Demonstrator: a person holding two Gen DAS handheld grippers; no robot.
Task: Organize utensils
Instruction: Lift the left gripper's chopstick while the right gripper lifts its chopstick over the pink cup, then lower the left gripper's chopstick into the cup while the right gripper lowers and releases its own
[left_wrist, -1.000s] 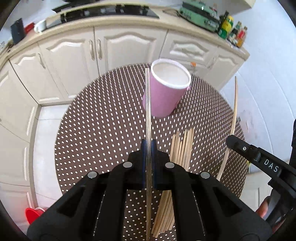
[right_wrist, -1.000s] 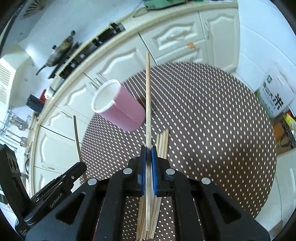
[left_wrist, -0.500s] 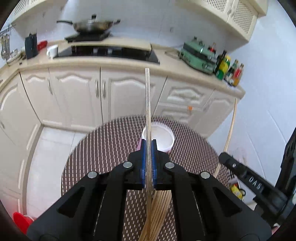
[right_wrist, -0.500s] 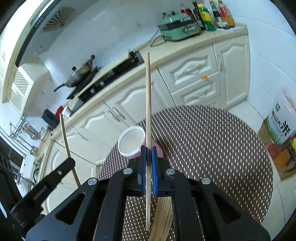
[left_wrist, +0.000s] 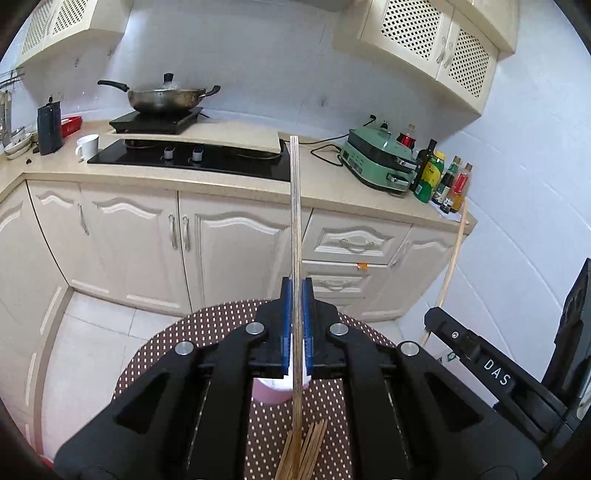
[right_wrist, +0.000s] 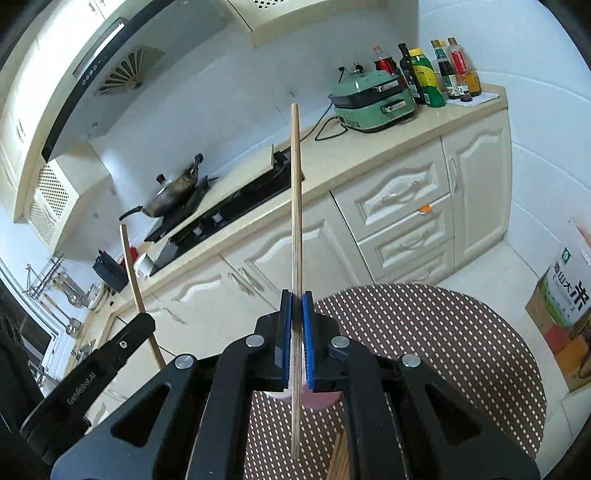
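My left gripper is shut on a wooden chopstick that stands nearly upright. My right gripper is shut on another wooden chopstick, also upright. The pink cup sits on the round dotted table, mostly hidden behind the left gripper's fingers; in the right wrist view the cup shows just below the jaws. A pile of chopsticks lies on the table near me. The right gripper and its chopstick show at the right of the left wrist view; the left gripper shows at the left of the right wrist view.
Behind the table runs a kitchen counter with a hob, a wok, a green appliance and bottles. White cabinets stand below. A cardboard box sits on the floor at right.
Both grippers have tilted up and lifted with their chopsticks, so the views went from looking down on the table to facing the counter. The cup slid down behind the fingers.
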